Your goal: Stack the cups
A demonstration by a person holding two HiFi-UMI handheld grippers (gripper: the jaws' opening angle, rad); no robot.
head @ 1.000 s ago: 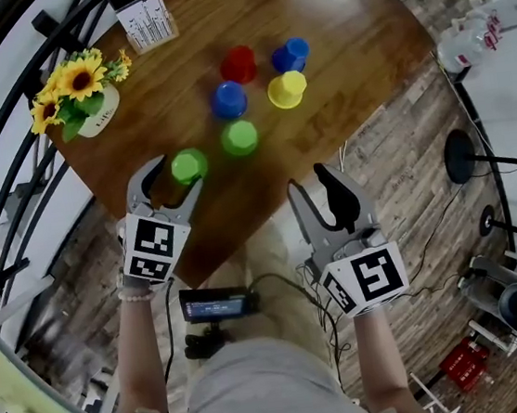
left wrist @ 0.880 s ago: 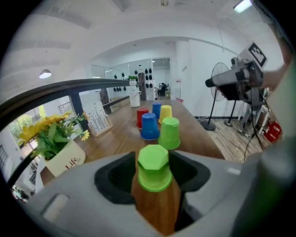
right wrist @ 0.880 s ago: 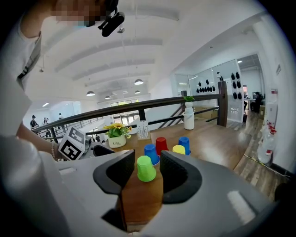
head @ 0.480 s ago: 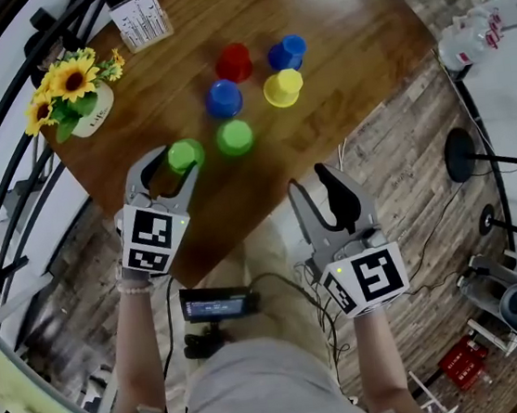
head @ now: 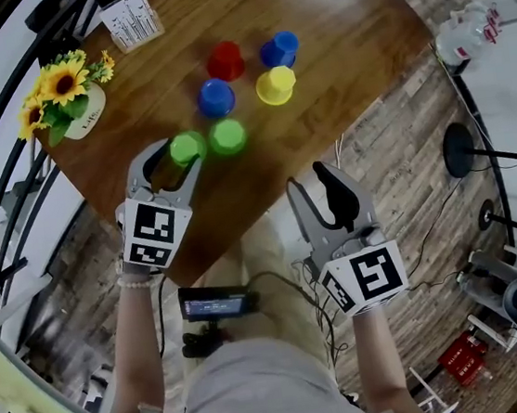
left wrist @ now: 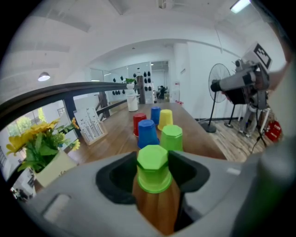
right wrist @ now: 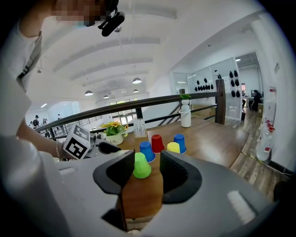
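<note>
Closing round the nearest green cup [head: 188,147], the left claw [head: 175,157] has just drawn its jaws in and now pinches the upturned cup by its sides, near the front edge of the worktop [head: 349,31]. A second ago this claw stood wider and short of the cup, which sat at its tips. It has since slid forward until the cup stands between the jaws. The right claw [head: 310,183] has not shifted: it hangs spread and empty off the worktop's edge, above the plank floor [head: 400,137].

The other cups stay put, all upside down. A second green cup [head: 227,136] stands just beside the gripped one, with a blue cup [head: 216,97] behind it. Farther back are a red cup [head: 225,60], a yellow cup [head: 275,86] and a second blue cup [head: 279,49]. The brown wooden worktop also carries a pot of sunflowers [head: 63,99] and a card stand [head: 131,20]. A black railing [left wrist: 92,88] runs beside it, and a pedestal fan [left wrist: 219,83] stands on the floor.
</note>
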